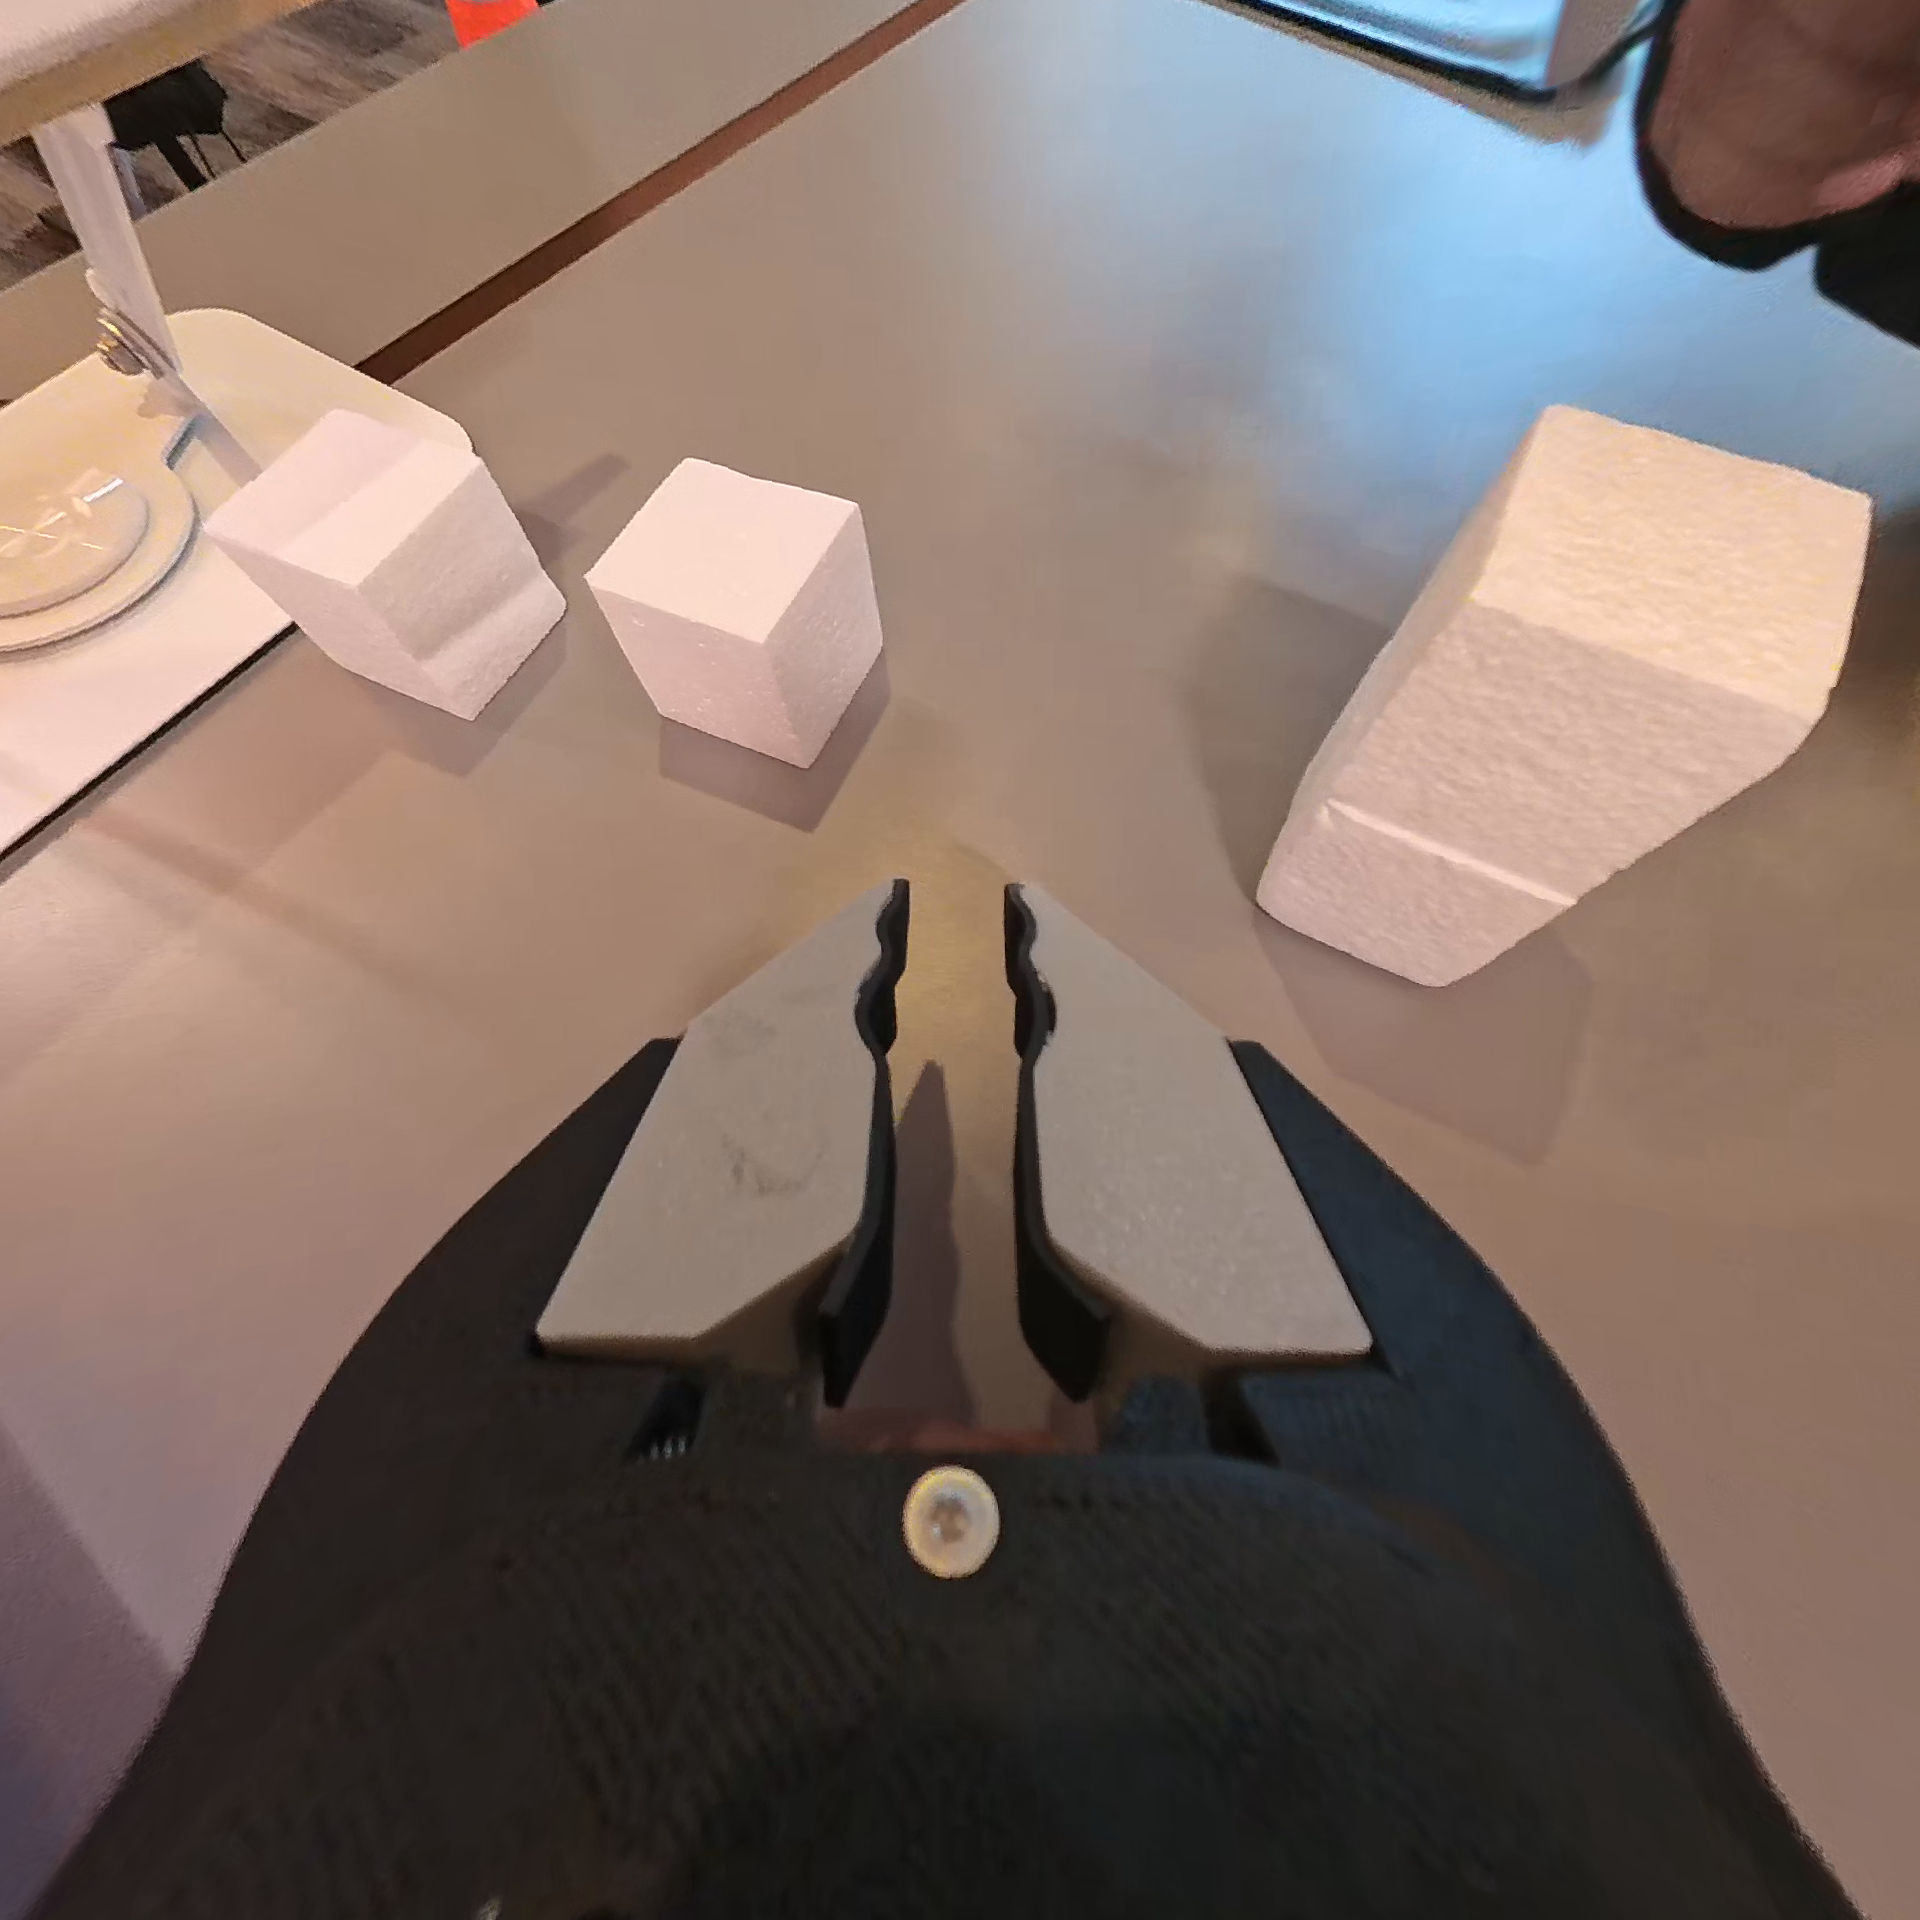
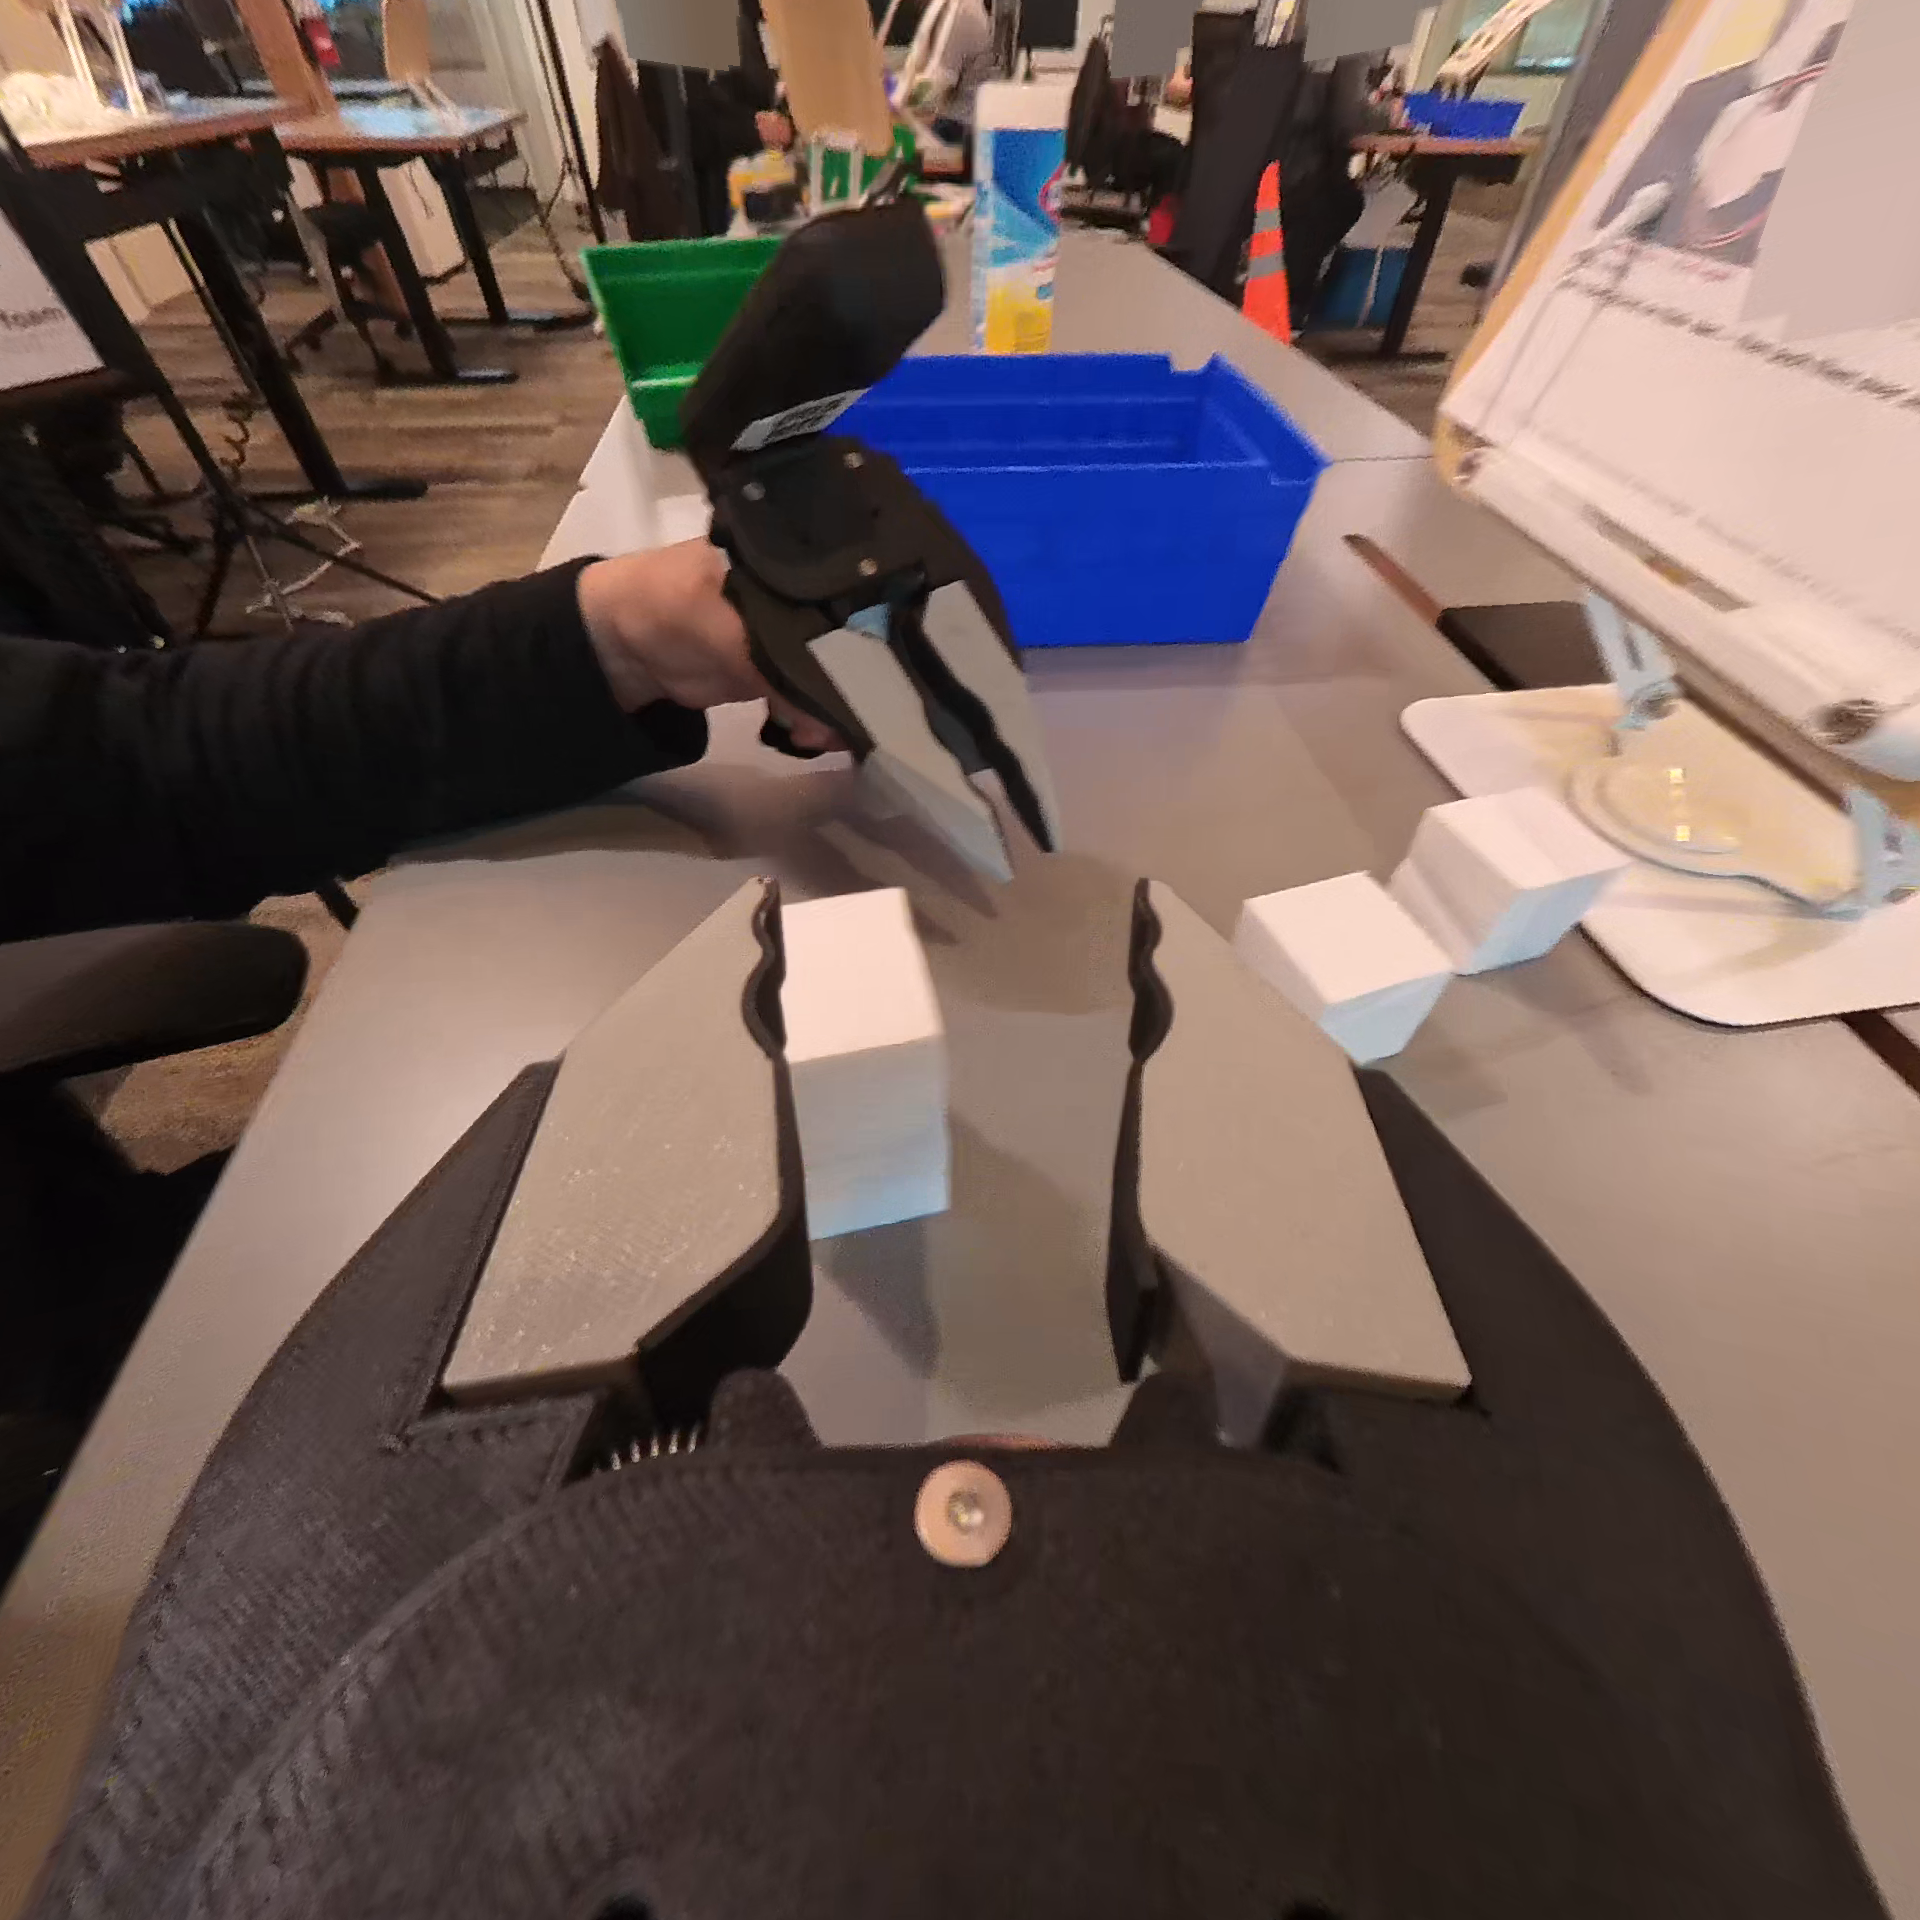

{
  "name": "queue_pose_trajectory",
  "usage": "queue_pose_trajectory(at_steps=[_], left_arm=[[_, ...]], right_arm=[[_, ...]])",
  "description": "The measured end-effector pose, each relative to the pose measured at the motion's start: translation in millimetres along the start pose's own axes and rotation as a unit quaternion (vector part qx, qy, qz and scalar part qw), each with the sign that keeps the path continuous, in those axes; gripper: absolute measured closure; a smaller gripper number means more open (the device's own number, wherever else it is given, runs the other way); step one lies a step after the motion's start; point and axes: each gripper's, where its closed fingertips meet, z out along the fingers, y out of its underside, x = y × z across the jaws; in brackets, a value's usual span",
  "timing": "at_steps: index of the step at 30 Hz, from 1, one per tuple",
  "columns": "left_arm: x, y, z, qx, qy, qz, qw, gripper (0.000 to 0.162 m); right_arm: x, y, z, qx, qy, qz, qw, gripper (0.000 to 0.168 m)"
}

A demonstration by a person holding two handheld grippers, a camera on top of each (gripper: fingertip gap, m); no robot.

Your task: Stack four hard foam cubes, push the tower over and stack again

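Because no tower stands, the right gripper has its fingers wide around a cube mid-frame. Left gripper, nearly closed, holds nothing; two cubes lie upper left.

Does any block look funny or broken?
Yes. The far-left foam block, resting partly on the white stand base, has a step-shaped notch in it, so it isn't a clean cube like its neighbour.

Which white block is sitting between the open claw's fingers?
The foam block beside the right gripper's left finger. The other two blocks sit off to the right, near the white stand.
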Motion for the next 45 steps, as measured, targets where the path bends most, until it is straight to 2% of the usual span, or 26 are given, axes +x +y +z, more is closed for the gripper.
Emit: queue_pose_trajectory(at_steps=[4,8,11,16,20,22,25,31,36,39,45], left_arm=[[-3,1,0,0.001,-0.004,-0.010,1.000,0.146],[-5,5,2,-0.007,-0.004,-0.016,1.000,0.146],[-4,8,3,-0.014,0.002,-0.025,1.000,0.144],[-1,11,6,-0.026,0.005,-0.027,0.999,0.143],[1,11,7,-0.030,0.007,-0.023,0.999,0.142],[0,13,8,-0.033,0.007,-0.025,0.999,0.142],[-3,16,8,-0.037,0.004,-0.030,0.999,0.142],[-11,17,6,-0.031,-0.007,-0.040,0.999,0.142],[-15,18,6,-0.030,-0.012,-0.045,0.998,0.142],[-14,17,7,-0.028,-0.013,-0.045,0.999,0.143],[-16,18,8,-0.029,-0.017,-0.044,0.998,0.142]], right_arm=[[57,20,6,-0.030,0.025,0.000,0.999,0.103],[98,42,36,-0.046,0.038,-0.008,0.998,0.104],[116,63,59,-0.093,0.035,-0.033,0.995,0.103],[127,69,84,-0.098,-0.001,-0.041,0.994,0.100],[137,86,98,-0.138,-0.006,-0.056,0.989,0.099],[135,91,102,-0.150,-0.016,-0.051,0.987,0.111],[124,81,98,-0.134,-0.032,-0.039,0.990,0.112],[91,20,63,-0.071,-0.036,-0.014,0.997,0.112],[40,-15,33,-0.068,-0.038,-0.026,0.997,0.112],[12,-21,23,-0.074,-0.034,-0.027,0.996,0.112],[-19,-9,19,-0.111,-0.035,-0.022,0.993,0.112]])
